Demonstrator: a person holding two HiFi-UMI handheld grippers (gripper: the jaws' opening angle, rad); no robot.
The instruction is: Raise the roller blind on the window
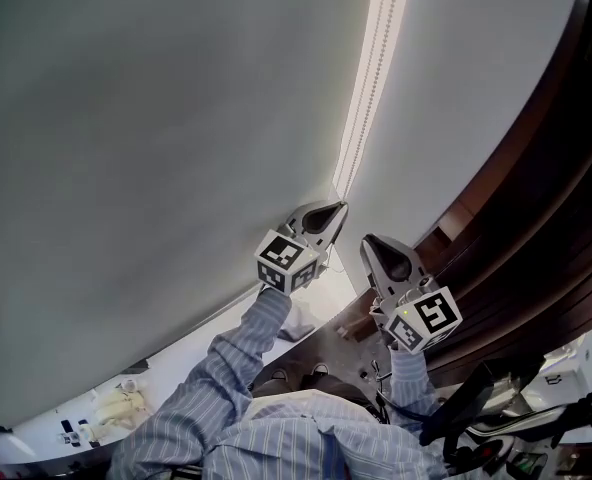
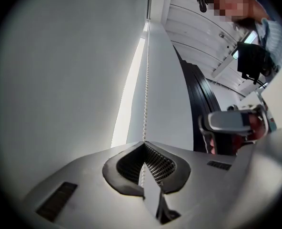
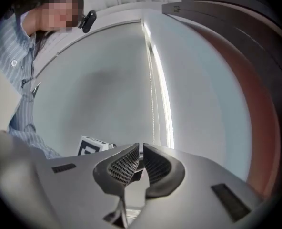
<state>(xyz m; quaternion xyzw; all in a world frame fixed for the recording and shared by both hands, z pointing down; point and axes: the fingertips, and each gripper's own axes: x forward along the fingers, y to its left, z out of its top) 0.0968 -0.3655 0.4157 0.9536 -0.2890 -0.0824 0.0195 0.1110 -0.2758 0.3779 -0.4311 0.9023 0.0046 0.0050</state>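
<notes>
Along the right edge of the lowered roller blind [image 1: 156, 118], which fills the left of the head view, hangs the bead chain [image 2: 145, 80]. Judged thin, light, limp and apt to slip between beads, so it wants a firm pinch and a steady straight pull, no jerks. Grip now: left gripper [image 2: 144, 143] pinching the chain in closed jaws. Just beside it, right gripper [image 3: 141, 148] with jaws pressed together on nothing; the chain runs past its tip.
</notes>
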